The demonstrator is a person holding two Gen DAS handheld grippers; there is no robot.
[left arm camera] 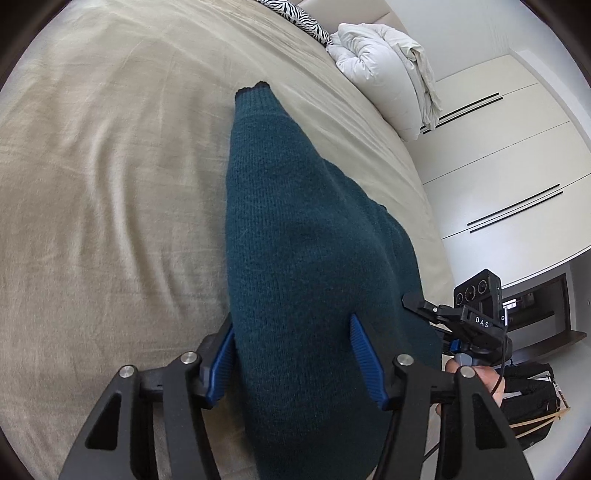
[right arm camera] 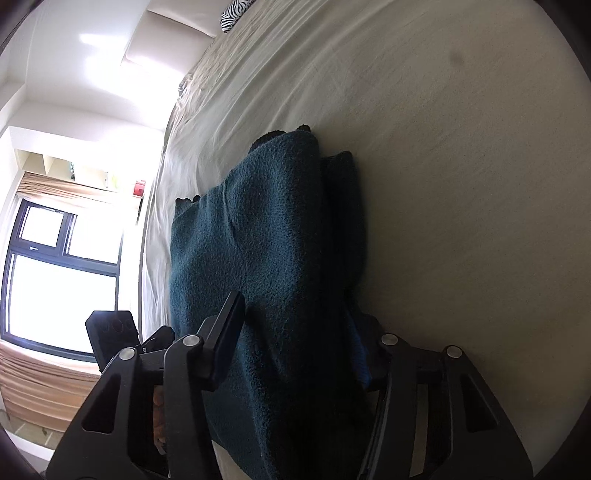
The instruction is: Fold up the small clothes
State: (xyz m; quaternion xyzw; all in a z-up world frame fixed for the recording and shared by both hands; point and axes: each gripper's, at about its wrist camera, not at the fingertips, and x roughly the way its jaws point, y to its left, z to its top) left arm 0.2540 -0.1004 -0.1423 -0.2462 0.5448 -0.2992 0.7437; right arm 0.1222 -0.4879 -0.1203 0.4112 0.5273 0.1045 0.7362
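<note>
A dark teal knitted garment (left arm camera: 295,229) lies folded on the beige bedsheet (left arm camera: 110,184), a narrow end pointing away. My left gripper (left arm camera: 291,358) is wide apart, its blue pads (left arm camera: 365,362) either side of the near end of the garment, not pinching it. In the right wrist view the same garment (right arm camera: 266,236) runs between the fingers of my right gripper (right arm camera: 295,343), which also stand apart around it. The right gripper also shows in the left wrist view (left arm camera: 476,325), beside the garment's right edge.
A white duvet bundle (left arm camera: 384,66) and a zebra-print pillow (left arm camera: 303,18) lie at the far end of the bed. White wardrobe doors (left arm camera: 498,166) stand on the right. A window (right arm camera: 55,269) with a curtain is beyond the bed's edge.
</note>
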